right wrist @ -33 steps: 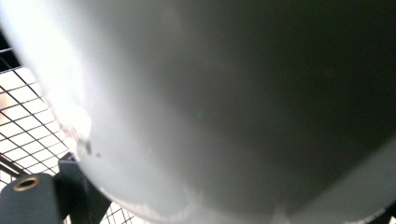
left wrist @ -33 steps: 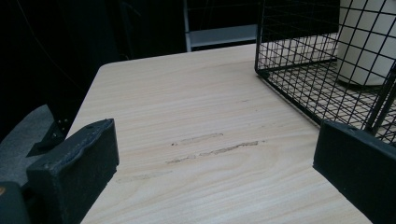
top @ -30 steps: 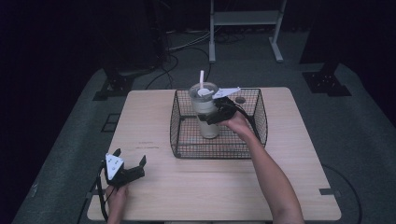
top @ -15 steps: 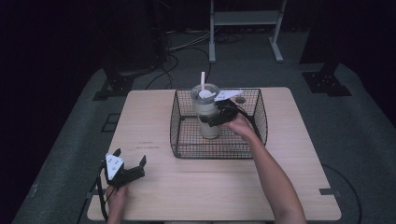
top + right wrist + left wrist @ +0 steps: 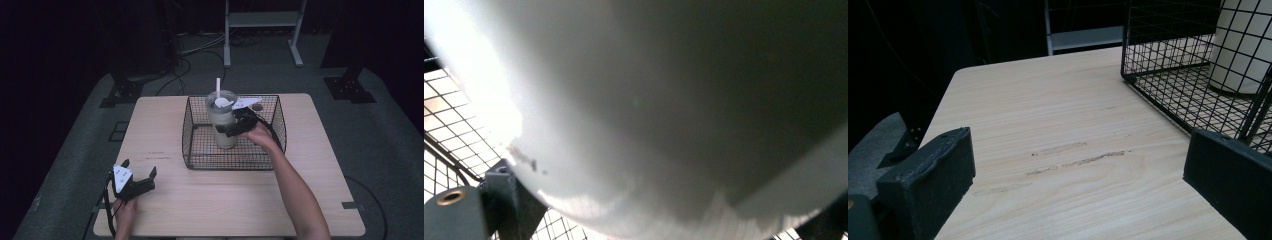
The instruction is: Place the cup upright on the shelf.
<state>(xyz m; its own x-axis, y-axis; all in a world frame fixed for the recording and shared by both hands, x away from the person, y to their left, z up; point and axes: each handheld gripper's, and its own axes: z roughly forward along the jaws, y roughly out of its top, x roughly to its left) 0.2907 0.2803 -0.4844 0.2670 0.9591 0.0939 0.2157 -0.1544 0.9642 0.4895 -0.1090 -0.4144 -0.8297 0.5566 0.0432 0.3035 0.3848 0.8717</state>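
Observation:
A pale tumbler (image 5: pixel 222 125) with a clear lid and a white straw (image 5: pixel 218 85) stands upright inside a black wire basket (image 5: pixel 186 131) at the back middle of the wooden table (image 5: pixel 160 125). My right gripper (image 5: pixel 231 129) reaches into the basket from the right and is shut on the tumbler's side. In the right gripper view, the tumbler's wall (image 5: pixel 664 100) sits tight between the jaws. My left gripper (image 5: pixel 138 167) rests at the table's front left corner. It is open with nothing between its jaws (image 5: pixel 1078 175).
The basket's near corner (image 5: pixel 1148 85) lies ahead and to the right of the left gripper, with bare wood (image 5: pixel 1048 130) between them. Beyond the table's far edge are cables (image 5: pixel 185 50) and a white metal stand (image 5: pixel 262 20) on the dark floor.
The right gripper and the tumbler have sunk slightly within the basket. The left gripper has not moved.

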